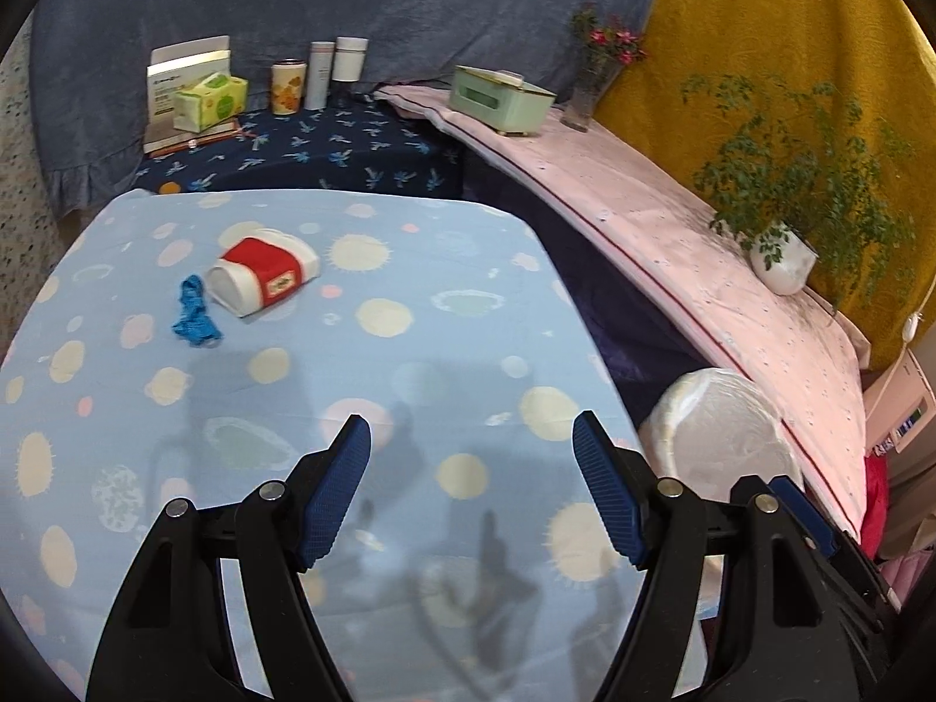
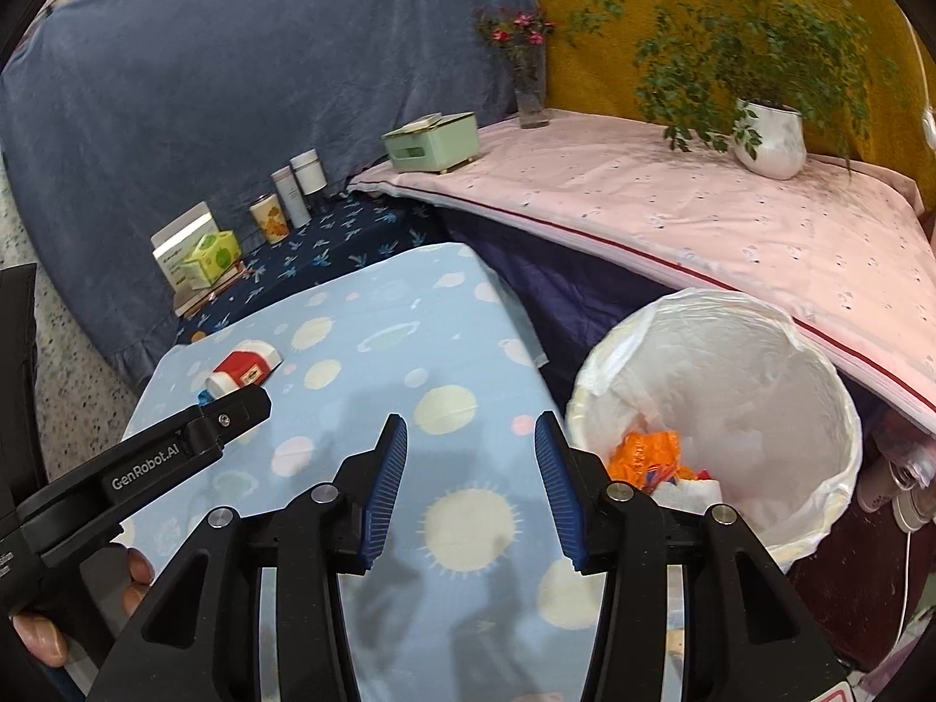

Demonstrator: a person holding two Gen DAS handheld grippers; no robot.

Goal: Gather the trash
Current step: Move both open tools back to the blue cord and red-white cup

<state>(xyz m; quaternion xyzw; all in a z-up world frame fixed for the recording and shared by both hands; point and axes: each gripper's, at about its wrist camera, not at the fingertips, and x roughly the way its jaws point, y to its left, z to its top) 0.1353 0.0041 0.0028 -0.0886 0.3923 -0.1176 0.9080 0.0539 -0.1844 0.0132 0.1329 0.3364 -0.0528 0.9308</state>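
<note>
Blue crumpled scrap (image 1: 195, 316) lies near the bench (image 1: 409, 304) far-left corner, touching a flattened red-and-white carton (image 1: 266, 272); in the right wrist view the left tool (image 1: 471, 491) hides most of it. White-lined bin (image 2: 819, 386) off the bench's right edge holds orange wrapper (image 2: 643, 456) and pale scraps, half covered by the right tool (image 2: 471, 482). Both tools gape, empty, the left one wider.
</note>
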